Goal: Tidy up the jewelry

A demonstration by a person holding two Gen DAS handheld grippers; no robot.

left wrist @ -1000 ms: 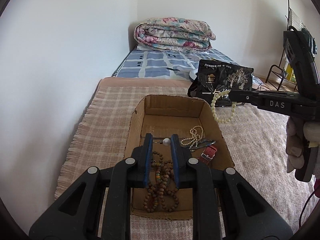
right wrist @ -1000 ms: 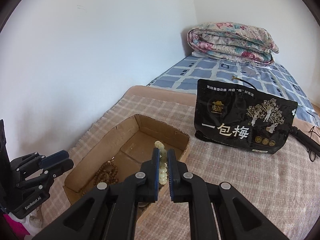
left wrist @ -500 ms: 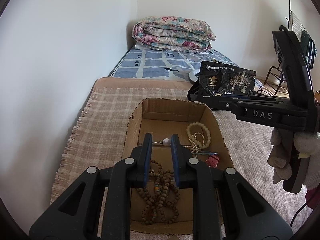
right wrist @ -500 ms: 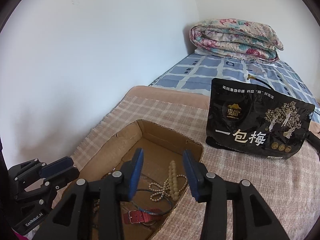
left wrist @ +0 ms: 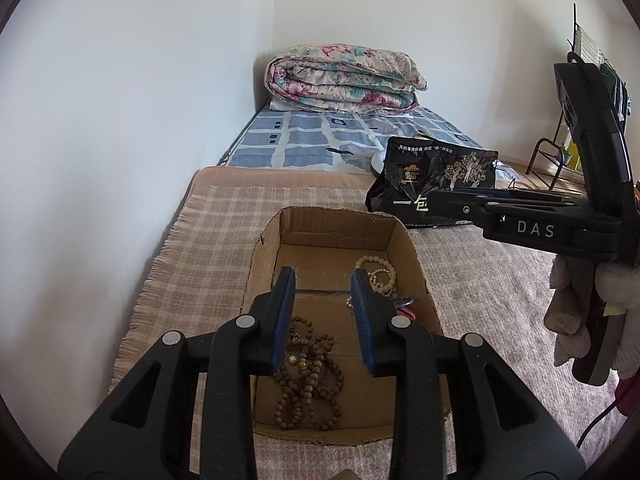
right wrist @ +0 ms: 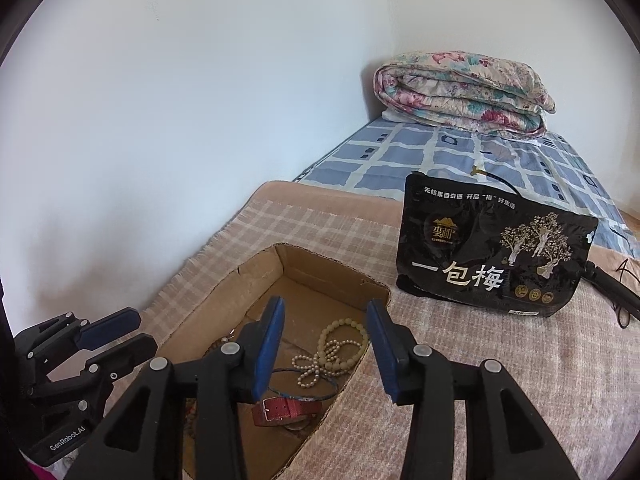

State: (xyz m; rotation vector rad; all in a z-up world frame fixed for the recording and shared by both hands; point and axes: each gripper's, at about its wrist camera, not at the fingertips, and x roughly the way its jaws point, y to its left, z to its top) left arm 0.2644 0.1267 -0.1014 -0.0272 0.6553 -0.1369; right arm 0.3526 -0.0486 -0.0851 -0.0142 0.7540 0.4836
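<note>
Since one second ago, the right gripper [right wrist: 326, 344] has spread, dropping the pale bead bracelet [right wrist: 344, 340] into the cardboard box [left wrist: 416, 264], far right corner. Left gripper [left wrist: 324, 316] spread, empty. Risk: strands tangling when piled together.

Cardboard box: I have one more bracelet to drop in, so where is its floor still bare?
The cardboard box floor is bare in the far left corner and the middle strip. The wooden bead string crowds the near end; the pale bead bracelet, pearl strand and red strap crowd the right side.
</note>
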